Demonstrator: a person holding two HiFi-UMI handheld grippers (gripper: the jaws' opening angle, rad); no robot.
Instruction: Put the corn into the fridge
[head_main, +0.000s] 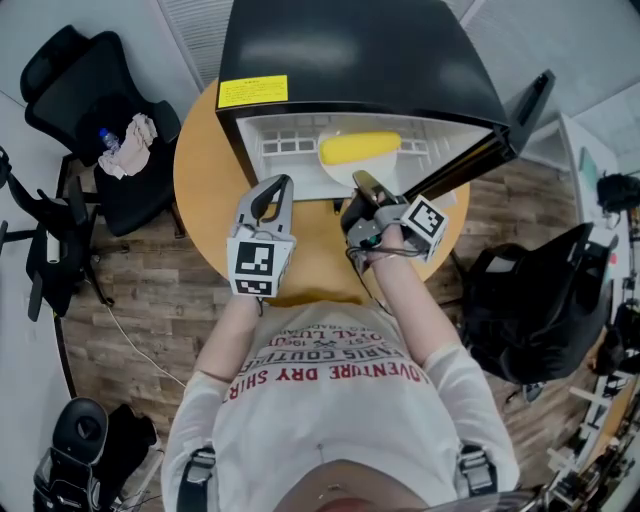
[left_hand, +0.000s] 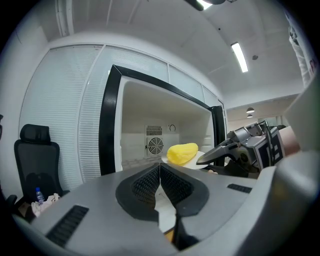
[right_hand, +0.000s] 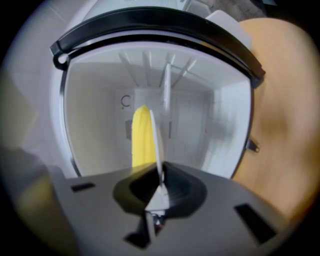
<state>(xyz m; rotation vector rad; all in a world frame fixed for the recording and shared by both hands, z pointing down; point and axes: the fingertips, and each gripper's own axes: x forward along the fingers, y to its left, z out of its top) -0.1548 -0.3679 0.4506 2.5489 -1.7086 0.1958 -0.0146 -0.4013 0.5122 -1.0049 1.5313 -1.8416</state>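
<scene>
Left gripper (left_hand: 160, 171) sits nearest the person, its jaws pressed together on nothing, over a round wooden table (head_main: 205, 185). Just to its right, the right gripper (right_hand: 159, 184) is clamped on the near rim of a white plate (right_hand: 156, 142) — the plate reaches forward into the open mouth of the black fridge (head_main: 360, 50). On the plate lies the yellow corn (head_main: 358, 147), over the fridge's white interior. Farther right, the fridge door (head_main: 525, 110) stands swung open.

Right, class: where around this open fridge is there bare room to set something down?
Bare table left of the fridge, and in front, between left tool and right tool. Fridge floor left of the plate is free. Crowded: right doorway, with plate and corn.
</scene>
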